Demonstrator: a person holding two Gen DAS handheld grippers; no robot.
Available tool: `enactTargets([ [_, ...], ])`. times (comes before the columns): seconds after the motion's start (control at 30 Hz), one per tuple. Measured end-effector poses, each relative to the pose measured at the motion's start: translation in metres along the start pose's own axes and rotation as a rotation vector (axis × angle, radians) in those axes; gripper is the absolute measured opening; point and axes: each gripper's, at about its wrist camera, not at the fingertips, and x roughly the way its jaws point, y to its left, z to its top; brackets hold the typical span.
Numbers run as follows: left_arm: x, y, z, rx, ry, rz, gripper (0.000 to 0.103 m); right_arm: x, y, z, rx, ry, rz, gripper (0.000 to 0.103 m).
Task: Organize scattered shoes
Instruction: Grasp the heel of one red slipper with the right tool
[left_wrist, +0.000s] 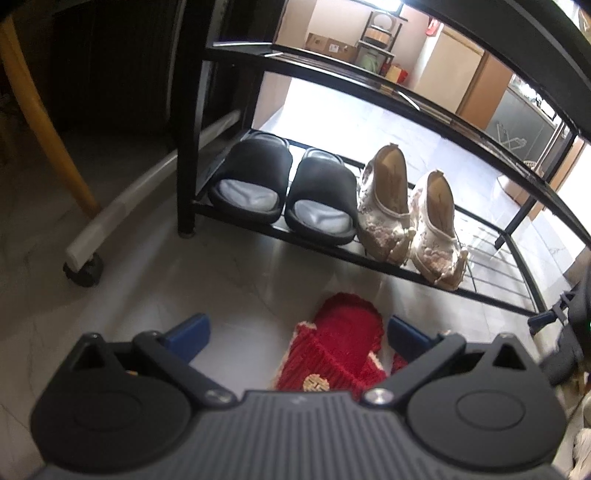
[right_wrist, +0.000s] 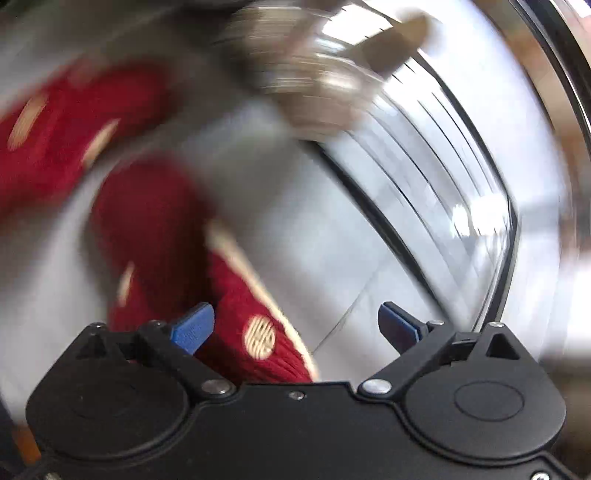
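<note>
A round cream emblem shaped like a stylised Chinese character stands on the red slipper (right_wrist: 255, 343) just ahead of the right gripper (right_wrist: 295, 326); a similar gold emblem marks the red slipper (left_wrist: 332, 354) lying between the left gripper's (left_wrist: 297, 334) fingers. No other text is legible.

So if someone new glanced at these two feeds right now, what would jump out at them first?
Probably the red slipper on the pale floor, lying between the open fingers of the left claw. Just behind it, the rack's bottom shelf holds a pair of black slides on the left and embroidered cream shoes beside them. The right view is badly blurred, but two red slippers show there too, with the right claw open.
</note>
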Motion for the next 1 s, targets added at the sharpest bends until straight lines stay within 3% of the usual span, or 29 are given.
enactTargets([
  [0.1,0.001,-0.002,-0.001,0.006,-0.001,-0.006,0.102,-0.001,0.031,-0.016,-0.183,-0.018,0.106,0.097],
  [0.37,0.006,-0.002,-0.005,0.013,0.017,0.014,0.102,0.02,0.043,-0.017,-0.212,-0.031,0.043,0.103],
  [0.5,0.01,-0.003,-0.006,0.02,0.027,0.019,0.102,0.043,0.055,-0.01,-0.241,0.026,0.043,0.102],
  [0.53,0.01,-0.003,-0.006,0.022,0.029,0.021,0.102,0.048,0.054,-0.008,-0.23,0.039,0.049,0.097],
  [0.63,0.012,-0.002,-0.006,0.011,0.033,0.015,0.102,0.051,0.044,-0.001,-0.099,0.074,0.077,0.083],
  [0.83,0.011,0.0,-0.004,-0.007,0.027,0.02,0.102,0.049,-0.008,0.003,0.356,0.145,0.182,0.077],
  [0.93,0.011,0.001,-0.004,0.001,0.026,0.046,0.102,0.051,-0.035,-0.005,0.683,0.188,0.203,0.075],
  [1.0,0.012,0.002,-0.003,0.0,0.026,0.063,0.102,0.05,-0.054,-0.018,0.961,0.184,0.269,0.075],
])
